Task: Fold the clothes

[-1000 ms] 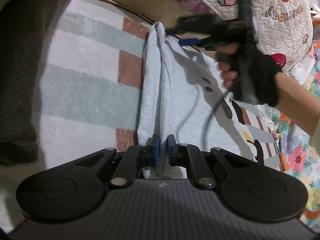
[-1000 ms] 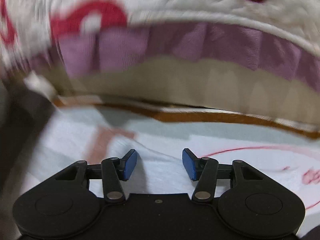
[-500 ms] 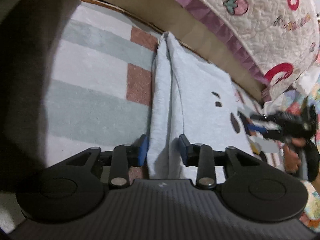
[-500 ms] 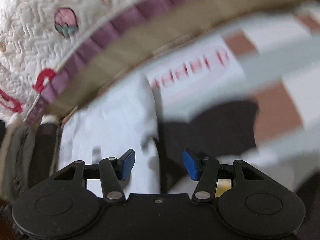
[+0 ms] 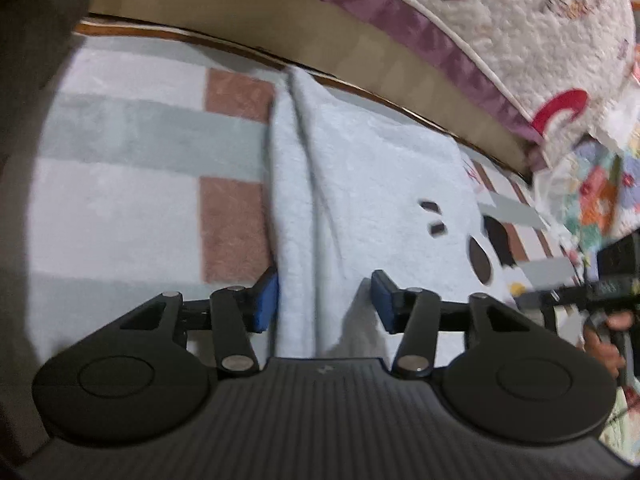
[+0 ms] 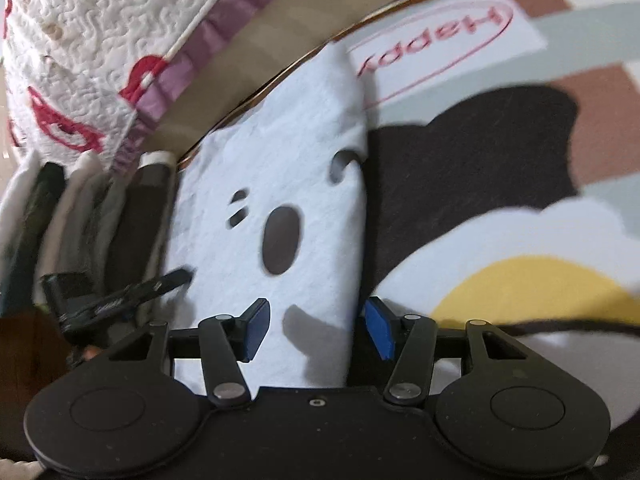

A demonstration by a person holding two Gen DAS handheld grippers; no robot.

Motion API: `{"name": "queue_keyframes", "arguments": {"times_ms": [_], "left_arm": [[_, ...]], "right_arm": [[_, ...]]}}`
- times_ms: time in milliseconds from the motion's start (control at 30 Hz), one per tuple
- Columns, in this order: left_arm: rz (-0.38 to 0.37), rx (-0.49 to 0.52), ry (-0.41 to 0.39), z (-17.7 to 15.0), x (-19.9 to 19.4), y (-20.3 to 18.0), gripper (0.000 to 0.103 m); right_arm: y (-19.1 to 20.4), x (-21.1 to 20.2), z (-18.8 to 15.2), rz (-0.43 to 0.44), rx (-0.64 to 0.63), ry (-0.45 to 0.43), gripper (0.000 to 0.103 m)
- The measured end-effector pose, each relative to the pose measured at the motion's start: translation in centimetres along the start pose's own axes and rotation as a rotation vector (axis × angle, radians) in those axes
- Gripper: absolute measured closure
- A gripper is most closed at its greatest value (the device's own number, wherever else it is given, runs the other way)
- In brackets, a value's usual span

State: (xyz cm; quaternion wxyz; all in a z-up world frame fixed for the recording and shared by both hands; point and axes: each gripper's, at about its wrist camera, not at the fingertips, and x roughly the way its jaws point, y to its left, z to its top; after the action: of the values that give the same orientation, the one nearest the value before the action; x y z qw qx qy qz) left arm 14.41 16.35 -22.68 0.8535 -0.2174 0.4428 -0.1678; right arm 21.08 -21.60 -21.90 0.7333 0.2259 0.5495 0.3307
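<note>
Garment: a pale blue garment [image 5: 372, 184] with dark oval and dash marks is seen lying flat on the patterned rug [image 5: 132, 184], its far end close to the bed base.
Left gripper [image 5: 325, 300]: blue pads are held well apart; nothing is clamped. A lengthwise folded ridge of the garment's edge passes between them.
Right gripper [image 6: 316, 330]: pads are likewise spread wide, with the garment's near corner lying between them, unpinched. In the left view this tool is seen low at the right edge, gripped by a hand [image 5: 606, 338].
Fold state: one long side is seen turned in as a narrow strip; the rest lies as a single smooth panel. How many layers are stacked cannot be told.
Beyond: a quilted bedspread [image 6: 80, 28] hangs over the bed above the rug; dark and pale clothes [image 6: 92, 216] are stacked to the left in the right view.
Risk, ridge: if only the top layer is pinched, the turned-in strip is judged likely to slide open when lifted.
Risk, corner: a shallow bite at the right could slip and skew the fold.
Risk, rug: the plush pile could be caught along with the cloth.
Risk, blur: both views are smeared, so exact edges are uncertain.
</note>
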Motion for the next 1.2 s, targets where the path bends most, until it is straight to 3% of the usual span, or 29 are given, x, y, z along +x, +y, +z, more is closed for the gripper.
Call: {"name": "queue_keyframes", "arguments": {"times_ms": [33,200,300,433,467,500,533,567,800,967,1200], "left_arm": [[-0.022,-0.01,0.002,-0.2,0.0,0.0,0.085],[-0.088,-0.183,-0.064,-0.6,0.2,1.7,0.086],[-0.085,-0.155,-0.059,-0.8,0.9,1.9,0.08],[-0.208,-0.235,-0.048,-0.7,2.1,3.3,0.071],[-0.219,-0.245,-0.041,-0.7,2.5,3.4,0.072],[-0.229,-0.256,-0.035,-0.6,2.8,3.5,0.086],[-0.239,-0.266,-0.028,-0.6,3.1,3.6,0.089],[-0.246,-0.261,-0.041,-0.5,2.7,3.4,0.089],[-0.296,-0.172,-0.214,1.1,-3.5,0.3,0.09],[-0.361,-0.172,-0.306,1.1,-9.6,-2.6,0.09],[-0.352,-0.171,-0.293,-0.7,-15.8,-5.9,0.09]], "right_arm": [[-0.2,0.0,0.0,0.003,0.006,-0.006,0.044],[-0.1,2.1,0.4,0.121,-0.014,0.051,0.051],[-0.5,3.2,1.4,0.159,0.064,0.02,0.051],[-0.2,4.6,1.9,0.201,0.113,0.0,0.053],[0.2,4.8,1.9,0.199,0.098,0.0,0.057],[0.8,4.8,1.9,0.188,0.066,-0.003,0.073],[1.2,4.5,1.8,0.193,0.04,-0.014,0.085],[1.4,3.9,1.7,0.221,0.025,-0.036,0.086],[5.4,-0.8,1.3,0.39,-0.081,-0.172,0.09],[8.3,-4.9,0.4,0.466,-0.152,-0.245,0.09],[12.4,-10.1,-4.3,0.521,-0.231,-0.229,0.09]]}}
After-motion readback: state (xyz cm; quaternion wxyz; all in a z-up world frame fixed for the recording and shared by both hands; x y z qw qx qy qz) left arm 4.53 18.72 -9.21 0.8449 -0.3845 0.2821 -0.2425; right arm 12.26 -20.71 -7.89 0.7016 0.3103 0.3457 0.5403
